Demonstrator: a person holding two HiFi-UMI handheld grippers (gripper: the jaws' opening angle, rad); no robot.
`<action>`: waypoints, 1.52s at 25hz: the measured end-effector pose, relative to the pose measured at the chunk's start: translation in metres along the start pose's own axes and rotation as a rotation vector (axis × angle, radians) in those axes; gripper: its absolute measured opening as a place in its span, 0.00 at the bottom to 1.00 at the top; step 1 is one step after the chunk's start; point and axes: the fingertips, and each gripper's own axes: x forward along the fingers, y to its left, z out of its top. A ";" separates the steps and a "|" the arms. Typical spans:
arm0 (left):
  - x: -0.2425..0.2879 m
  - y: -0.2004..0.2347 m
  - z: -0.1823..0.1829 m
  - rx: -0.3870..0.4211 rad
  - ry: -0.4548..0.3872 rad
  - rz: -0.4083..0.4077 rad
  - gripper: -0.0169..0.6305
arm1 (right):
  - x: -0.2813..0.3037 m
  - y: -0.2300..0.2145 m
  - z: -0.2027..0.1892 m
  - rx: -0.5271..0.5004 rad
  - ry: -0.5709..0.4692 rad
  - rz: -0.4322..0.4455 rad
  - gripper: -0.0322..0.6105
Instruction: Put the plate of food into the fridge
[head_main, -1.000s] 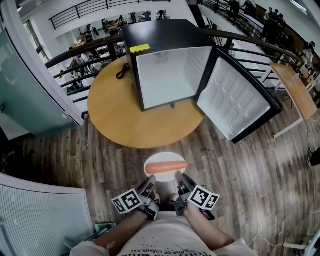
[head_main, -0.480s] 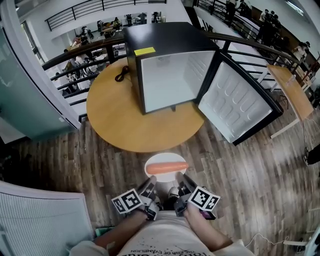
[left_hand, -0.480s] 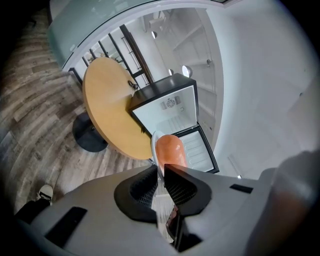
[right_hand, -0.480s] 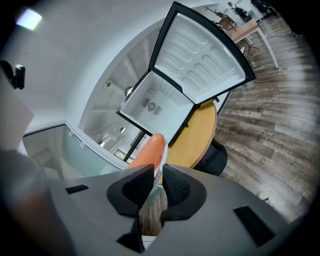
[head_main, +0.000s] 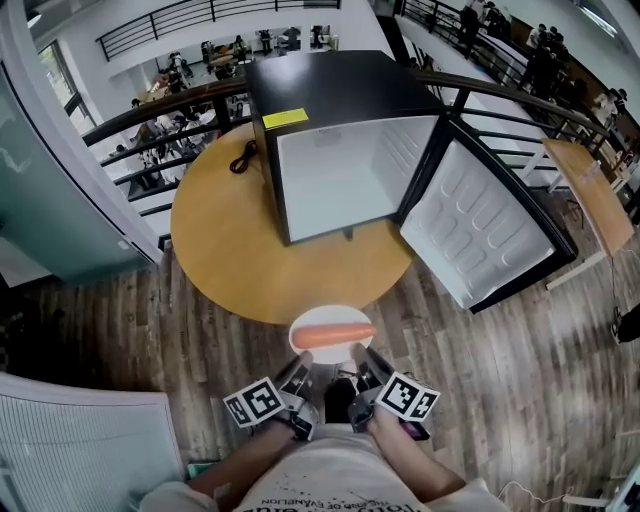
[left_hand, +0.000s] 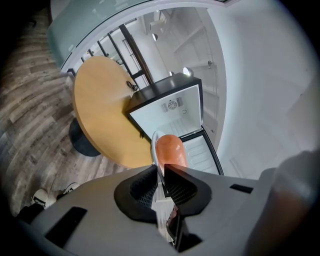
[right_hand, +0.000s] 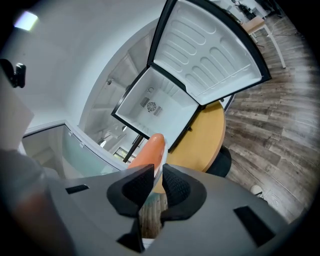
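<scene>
A white plate (head_main: 325, 320) carrying an orange sausage (head_main: 333, 335) hangs in the air in front of me, level with the table's near edge. My left gripper (head_main: 300, 370) is shut on the plate's near rim from the left, and my right gripper (head_main: 360, 358) is shut on the rim from the right. The left gripper view has the sausage (left_hand: 170, 149) just beyond the jaws, and it lies the same way in the right gripper view (right_hand: 148, 150). The black fridge (head_main: 340, 130) stands on the round wooden table (head_main: 230, 240), its door (head_main: 480, 225) swung wide to the right and its white inside bare.
A black cable (head_main: 243, 153) lies on the table left of the fridge. Metal railing (head_main: 150, 130) runs behind the table. A small wooden table (head_main: 595, 195) stands at the far right. A glass partition (head_main: 60, 190) is at the left. Wood-plank floor (head_main: 520, 360) lies around me.
The table and fridge have drifted slightly down and toward me in the head view. Plate and both grippers keep their places in the frame.
</scene>
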 end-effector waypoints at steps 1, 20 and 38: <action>0.008 -0.001 0.004 -0.001 -0.006 0.000 0.11 | 0.007 -0.001 0.007 -0.004 0.003 0.005 0.16; 0.131 -0.036 0.052 -0.019 -0.108 0.016 0.11 | 0.088 -0.029 0.128 -0.053 0.082 0.088 0.16; 0.173 -0.034 0.081 -0.011 -0.093 0.037 0.11 | 0.125 -0.042 0.155 -0.018 0.081 0.084 0.16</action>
